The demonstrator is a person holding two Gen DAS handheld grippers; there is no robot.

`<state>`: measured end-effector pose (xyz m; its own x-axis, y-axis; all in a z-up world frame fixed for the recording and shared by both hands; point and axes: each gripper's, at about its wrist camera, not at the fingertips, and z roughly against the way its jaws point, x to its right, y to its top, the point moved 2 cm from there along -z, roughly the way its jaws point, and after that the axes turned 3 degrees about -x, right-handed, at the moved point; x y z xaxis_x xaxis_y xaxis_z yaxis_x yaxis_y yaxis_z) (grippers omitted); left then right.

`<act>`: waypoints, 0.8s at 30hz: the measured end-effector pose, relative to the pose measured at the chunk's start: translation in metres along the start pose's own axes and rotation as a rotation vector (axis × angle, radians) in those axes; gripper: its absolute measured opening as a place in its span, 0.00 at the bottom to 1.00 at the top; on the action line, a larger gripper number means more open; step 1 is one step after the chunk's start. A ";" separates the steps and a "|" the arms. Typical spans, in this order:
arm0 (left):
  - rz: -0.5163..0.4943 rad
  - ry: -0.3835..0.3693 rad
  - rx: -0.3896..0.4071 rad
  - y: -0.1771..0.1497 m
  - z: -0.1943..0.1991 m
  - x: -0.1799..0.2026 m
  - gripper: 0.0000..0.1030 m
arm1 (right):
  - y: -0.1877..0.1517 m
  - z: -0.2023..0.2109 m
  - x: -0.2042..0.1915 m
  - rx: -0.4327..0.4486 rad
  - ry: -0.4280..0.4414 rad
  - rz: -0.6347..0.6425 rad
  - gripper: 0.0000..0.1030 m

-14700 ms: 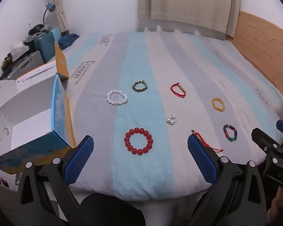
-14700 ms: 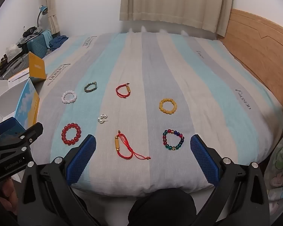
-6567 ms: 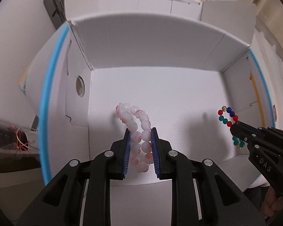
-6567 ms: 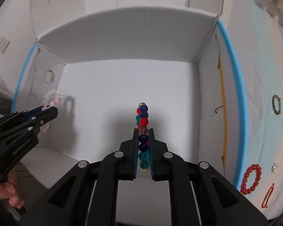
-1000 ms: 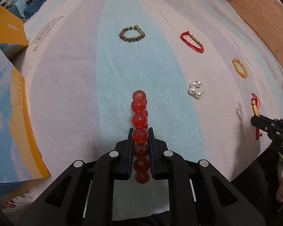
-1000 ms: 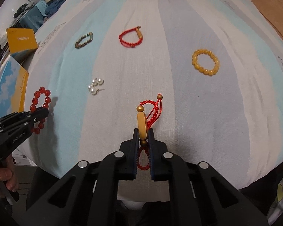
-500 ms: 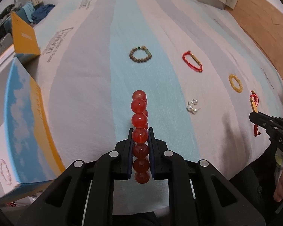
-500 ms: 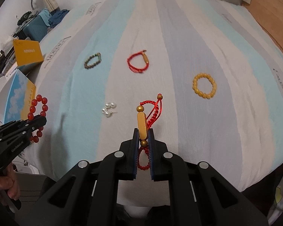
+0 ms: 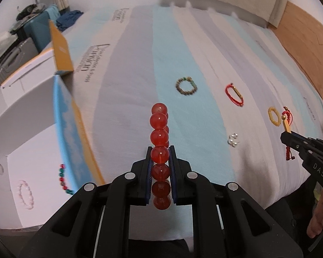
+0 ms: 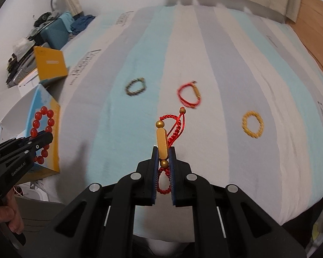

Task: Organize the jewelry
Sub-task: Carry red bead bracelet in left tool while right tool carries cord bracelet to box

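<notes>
My left gripper (image 9: 159, 153) is shut on a red bead bracelet (image 9: 159, 133), held upright above the bed's near edge; it shows at the left of the right wrist view (image 10: 42, 129). My right gripper (image 10: 163, 150) is shut on a red cord bracelet with a gold bar (image 10: 162, 138), also held in the air. On the striped bedspread lie a brown-green bracelet (image 9: 186, 86), a second red cord bracelet (image 9: 234, 95), a yellow bracelet (image 9: 274, 116) and pearl earrings (image 9: 233, 140). The open white box (image 9: 21, 129) at the left holds a pink bracelet (image 9: 25, 194) and a multicolour bracelet (image 9: 63, 179).
The box has a blue and orange flap (image 9: 73, 124) standing between it and the bed. A yellow box (image 10: 50, 65) sits behind it. Luggage and clutter (image 9: 30, 28) stand at the far left. A wooden headboard (image 9: 308, 43) bounds the right side.
Both grippers have lifted and swung left with their bracelets. The open box with the pink and multicolour bracelets has come into the left wrist view.
</notes>
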<state>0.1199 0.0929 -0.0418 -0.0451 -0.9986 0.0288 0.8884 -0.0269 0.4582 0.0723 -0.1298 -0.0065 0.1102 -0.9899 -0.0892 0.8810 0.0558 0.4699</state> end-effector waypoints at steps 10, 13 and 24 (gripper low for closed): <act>0.088 0.065 0.072 -0.002 0.053 -0.065 0.12 | 0.022 0.013 -0.078 0.032 0.054 0.107 0.08; 0.113 0.085 0.087 -0.006 0.067 -0.088 0.12 | 0.027 0.018 -0.104 0.043 0.072 0.139 0.08; 0.224 0.130 0.089 -0.025 0.102 -0.178 0.12 | 0.033 0.035 -0.213 0.064 0.154 0.257 0.08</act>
<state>0.0589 0.2761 0.0321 0.2117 -0.9770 0.0265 0.8260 0.1933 0.5295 0.0621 0.0785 0.0585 0.3981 -0.9129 -0.0902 0.7852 0.2883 0.5480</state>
